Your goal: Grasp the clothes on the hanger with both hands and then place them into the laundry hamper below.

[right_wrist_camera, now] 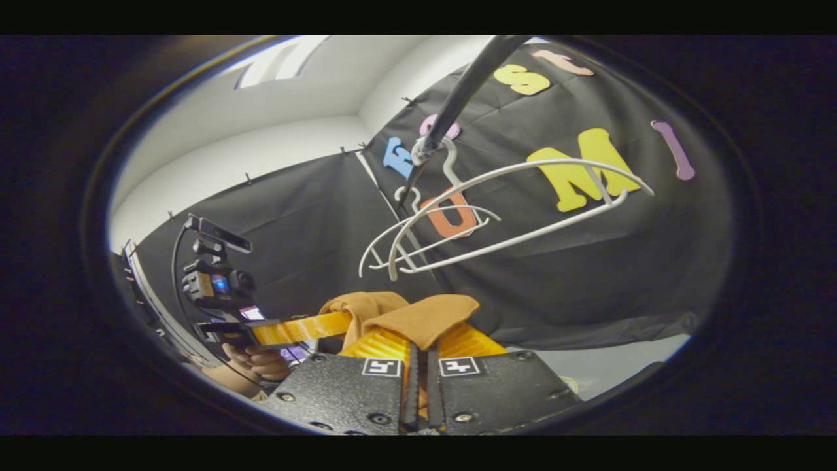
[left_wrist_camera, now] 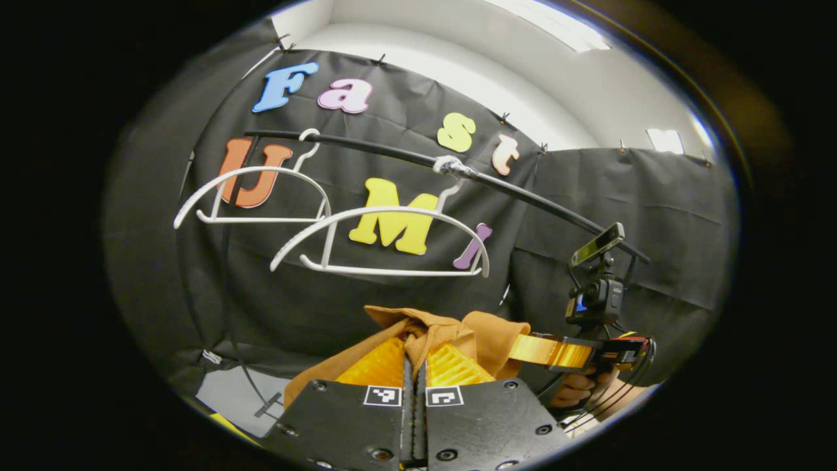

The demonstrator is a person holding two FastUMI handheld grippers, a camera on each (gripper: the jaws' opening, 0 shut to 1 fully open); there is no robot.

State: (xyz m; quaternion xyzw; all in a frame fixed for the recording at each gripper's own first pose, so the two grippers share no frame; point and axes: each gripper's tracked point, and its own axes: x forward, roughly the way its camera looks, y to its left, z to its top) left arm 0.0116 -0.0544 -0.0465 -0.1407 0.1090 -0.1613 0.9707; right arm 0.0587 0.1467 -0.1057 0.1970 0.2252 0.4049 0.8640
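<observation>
Two handheld grippers hold a brown garment (left_wrist_camera: 451, 333) below two bare white hangers (left_wrist_camera: 386, 242).

The left gripper (left_wrist_camera: 415, 366) and right gripper (right_wrist_camera: 418, 350) each pinch bunched cloth between closed fingers; the garment hangs between them, beneath the black rail (left_wrist_camera: 523, 190).

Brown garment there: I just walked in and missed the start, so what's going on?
A person holds a gripper in each hand. The left gripper and the right gripper are both shut on the brown garment, which is off the two white hangers. The hangers hang bare on the black rail above. I can't see the hamper.
</observation>
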